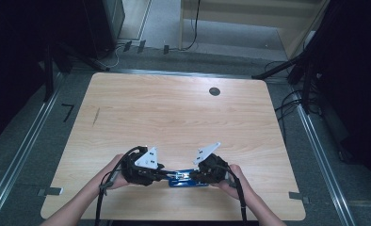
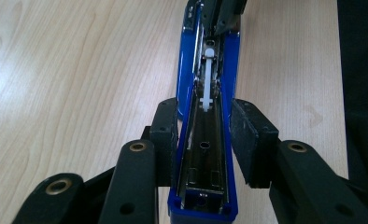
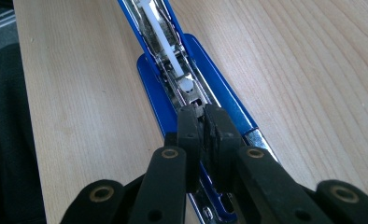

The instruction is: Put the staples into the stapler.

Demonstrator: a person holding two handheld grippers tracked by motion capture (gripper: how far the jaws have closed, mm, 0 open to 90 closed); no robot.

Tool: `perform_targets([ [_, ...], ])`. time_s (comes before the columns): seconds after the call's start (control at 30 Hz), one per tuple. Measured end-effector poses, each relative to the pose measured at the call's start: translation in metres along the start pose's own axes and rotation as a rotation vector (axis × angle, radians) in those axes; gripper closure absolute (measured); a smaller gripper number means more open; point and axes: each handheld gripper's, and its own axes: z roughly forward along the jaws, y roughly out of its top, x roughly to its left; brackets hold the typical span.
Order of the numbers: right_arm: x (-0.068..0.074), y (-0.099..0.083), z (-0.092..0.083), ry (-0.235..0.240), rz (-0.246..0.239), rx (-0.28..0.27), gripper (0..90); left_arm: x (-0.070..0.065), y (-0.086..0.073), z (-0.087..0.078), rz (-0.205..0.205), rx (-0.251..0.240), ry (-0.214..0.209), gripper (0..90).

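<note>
The left tongs (image 2: 203,140) clamp the open blue stapler (image 2: 205,154) by its sides, near the front edge of the surface (image 1: 174,108). The right tongs (image 3: 201,128) pinch narrowly on its inner metal part; this looks like a loading step, and the next move needs a steady hold.

A lab recording bay: a bare wooden table (image 1: 174,108) ringed by metal floor rails (image 1: 21,155), loose cables (image 1: 287,101) and dark equipment stands (image 1: 52,61).

One wooden table (image 1: 174,113) carries one blue stapler (image 1: 188,180), opened out flat near the near edge. Two grippers work at it: one left gripper (image 2: 205,126) and one right gripper (image 3: 203,123). One white pusher rod (image 2: 209,79) lies inside the stapler. One round hole (image 1: 214,91) marks the far side of the table.
</note>
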Motion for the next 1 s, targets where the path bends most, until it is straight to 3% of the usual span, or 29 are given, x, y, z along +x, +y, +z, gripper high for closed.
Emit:
perform_targets([
  [0.17,0.000,0.001,0.000,0.007,0.023,0.008,86.5,0.001,0.001,0.000,0.002,-0.003,-0.003,64.4],
  [0.3,0.003,0.005,0.001,0.001,0.005,0.000,86.6,0.000,0.002,0.000,0.008,0.005,-0.002,64.4],
  [0.47,0.009,0.014,0.001,-0.012,-0.014,-0.068,86.2,0.000,0.003,-0.001,0.010,0.004,-0.003,64.4],
  [0.77,0.010,0.020,0.010,0.004,-0.022,-0.068,86.2,0.003,0.003,0.000,0.017,-0.002,-0.012,64.2],
  [1.0,0.013,0.021,0.011,-0.002,-0.033,-0.065,86.1,0.000,0.001,-0.002,0.015,0.005,0.006,62.9],
])
